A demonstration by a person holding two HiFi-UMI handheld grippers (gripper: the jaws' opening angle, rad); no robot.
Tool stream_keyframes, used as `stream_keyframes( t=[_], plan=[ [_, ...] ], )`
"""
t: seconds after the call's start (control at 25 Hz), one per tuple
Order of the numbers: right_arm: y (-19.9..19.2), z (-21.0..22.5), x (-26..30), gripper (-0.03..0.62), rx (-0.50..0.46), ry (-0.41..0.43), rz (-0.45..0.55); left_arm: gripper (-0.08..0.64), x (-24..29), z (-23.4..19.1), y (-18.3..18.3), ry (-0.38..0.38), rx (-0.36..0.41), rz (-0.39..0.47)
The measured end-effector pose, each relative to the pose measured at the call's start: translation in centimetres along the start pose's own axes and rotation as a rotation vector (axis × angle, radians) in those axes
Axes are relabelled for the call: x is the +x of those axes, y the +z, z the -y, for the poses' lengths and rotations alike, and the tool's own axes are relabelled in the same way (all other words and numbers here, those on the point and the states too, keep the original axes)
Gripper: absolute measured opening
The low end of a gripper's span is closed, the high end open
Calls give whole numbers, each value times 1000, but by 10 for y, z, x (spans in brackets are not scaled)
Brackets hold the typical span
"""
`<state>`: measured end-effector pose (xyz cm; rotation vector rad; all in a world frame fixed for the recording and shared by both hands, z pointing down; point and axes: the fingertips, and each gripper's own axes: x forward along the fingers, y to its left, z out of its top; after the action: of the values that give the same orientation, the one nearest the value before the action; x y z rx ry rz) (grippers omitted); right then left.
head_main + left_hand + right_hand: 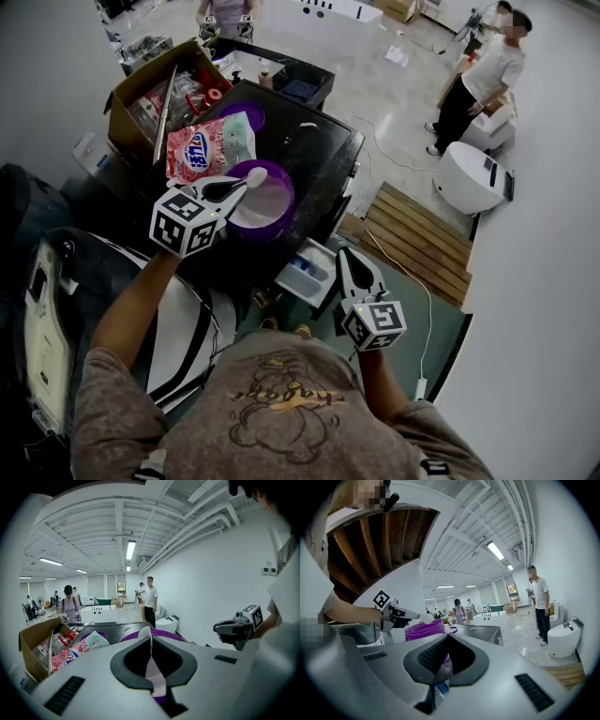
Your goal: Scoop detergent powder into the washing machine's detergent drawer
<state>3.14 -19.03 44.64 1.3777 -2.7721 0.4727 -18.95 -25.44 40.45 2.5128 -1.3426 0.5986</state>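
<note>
My left gripper (236, 186) is shut on the handle of a white scoop (254, 175), which it holds over a purple bowl (267, 202) of white powder on the black washing machine top (314, 141). In the left gripper view the scoop handle (151, 665) stands clamped between the jaws, with the bowl rim (174, 635) just behind. The detergent drawer (309, 272) is pulled out at the machine's front. My right gripper (351, 266) hovers beside the drawer's right side, shut and holding nothing. The right gripper view shows the left gripper (401, 614), the scoop (426, 618) and the bowl (423, 630).
A pink detergent bag (208, 146) and a purple lid (246, 114) lie behind the bowl. An open cardboard box (150, 94) of supplies stands at the left. A wooden pallet (417, 239) and a white cable lie on the floor at the right. People stand farther off.
</note>
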Motion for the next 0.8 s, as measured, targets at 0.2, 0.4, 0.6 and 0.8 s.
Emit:
stream_keyframes(
  t=[0.2,0.4,0.6,0.8],
  plan=[
    [2,6,1,2,33,-11,14,25,16,-4,-4,-35,63,-86],
    [3,12,3,3,36,-21,13,25,30,-2,-11,-77,121,-187],
    [1,19,5,2,13,-38,2,25,38,-6,-15,-93,148,-250],
    [-1,23,7,3,13,-46,4,25,45,-4,-20,-109,206,-324]
  ],
)
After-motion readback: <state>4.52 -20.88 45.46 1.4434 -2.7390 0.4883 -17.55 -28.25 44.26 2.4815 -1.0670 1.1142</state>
